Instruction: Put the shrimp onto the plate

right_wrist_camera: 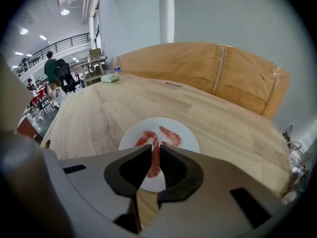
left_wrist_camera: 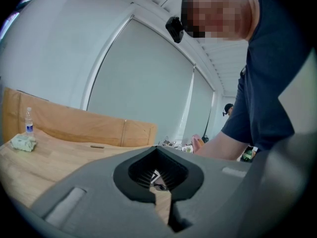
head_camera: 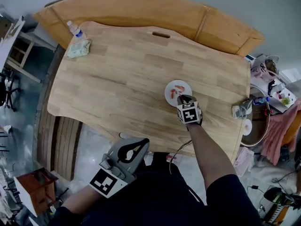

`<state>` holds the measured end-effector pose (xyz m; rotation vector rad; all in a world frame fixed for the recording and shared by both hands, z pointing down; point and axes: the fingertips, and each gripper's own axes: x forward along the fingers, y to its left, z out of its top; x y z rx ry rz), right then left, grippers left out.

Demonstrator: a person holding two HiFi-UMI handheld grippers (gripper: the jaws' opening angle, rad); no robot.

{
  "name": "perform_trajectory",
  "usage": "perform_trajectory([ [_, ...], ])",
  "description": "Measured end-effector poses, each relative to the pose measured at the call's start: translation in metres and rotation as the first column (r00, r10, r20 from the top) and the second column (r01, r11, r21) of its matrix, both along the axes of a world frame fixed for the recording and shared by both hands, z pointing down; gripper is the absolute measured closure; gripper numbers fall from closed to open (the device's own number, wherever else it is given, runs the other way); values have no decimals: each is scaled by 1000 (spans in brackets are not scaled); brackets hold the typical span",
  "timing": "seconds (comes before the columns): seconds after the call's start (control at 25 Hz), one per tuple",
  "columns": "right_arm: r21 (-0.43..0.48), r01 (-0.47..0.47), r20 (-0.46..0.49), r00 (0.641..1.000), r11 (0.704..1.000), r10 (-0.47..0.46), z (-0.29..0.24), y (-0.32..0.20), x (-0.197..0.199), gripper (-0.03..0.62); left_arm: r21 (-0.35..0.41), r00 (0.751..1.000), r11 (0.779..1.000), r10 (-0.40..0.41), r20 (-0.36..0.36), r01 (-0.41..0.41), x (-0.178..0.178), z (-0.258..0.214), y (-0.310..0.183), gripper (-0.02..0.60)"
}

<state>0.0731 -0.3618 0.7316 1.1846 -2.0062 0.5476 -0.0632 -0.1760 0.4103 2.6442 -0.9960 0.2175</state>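
Note:
A small white plate (head_camera: 183, 84) (right_wrist_camera: 190, 138) lies on the wooden table (head_camera: 122, 79), right of its middle. Two orange-red shrimps (right_wrist_camera: 171, 135) (head_camera: 175, 92) lie on the plate. My right gripper (head_camera: 181, 97) (right_wrist_camera: 153, 148) hangs over the plate's near edge, pointing steeply down, shut on a third shrimp (right_wrist_camera: 155, 163) that dangles between the jaws. My left gripper (head_camera: 142, 143) (left_wrist_camera: 157, 150) is held low by the person's body, off the table's near edge, its jaws shut with nothing in them.
A water bottle (head_camera: 74, 29) and a crumpled green cloth (head_camera: 79, 48) sit at the table's far left corner. A wooden bench back (head_camera: 141, 11) runs behind the table. Small clutter (head_camera: 242, 109) stands at the right edge. People (right_wrist_camera: 51, 68) are far off.

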Motion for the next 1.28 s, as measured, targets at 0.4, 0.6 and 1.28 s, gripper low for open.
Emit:
perform_trajectory([
  [0.4, -27, 14, -25, 1000, 1000, -15, 18, -8, -3, 534, -23, 1000, 1000, -11, 29, 12, -4, 7, 0, 578],
  [0.6, -29, 27, -42, 999, 999, -28, 21, -8, -3, 531, -26, 999, 999, -19, 37, 20, -4, 9, 1, 578],
  [1.28, 51, 14, -6, 1000, 999, -13, -15, -5, -1, 477, -4, 999, 1000, 12, 30, -12, 0, 2, 14, 578],
])
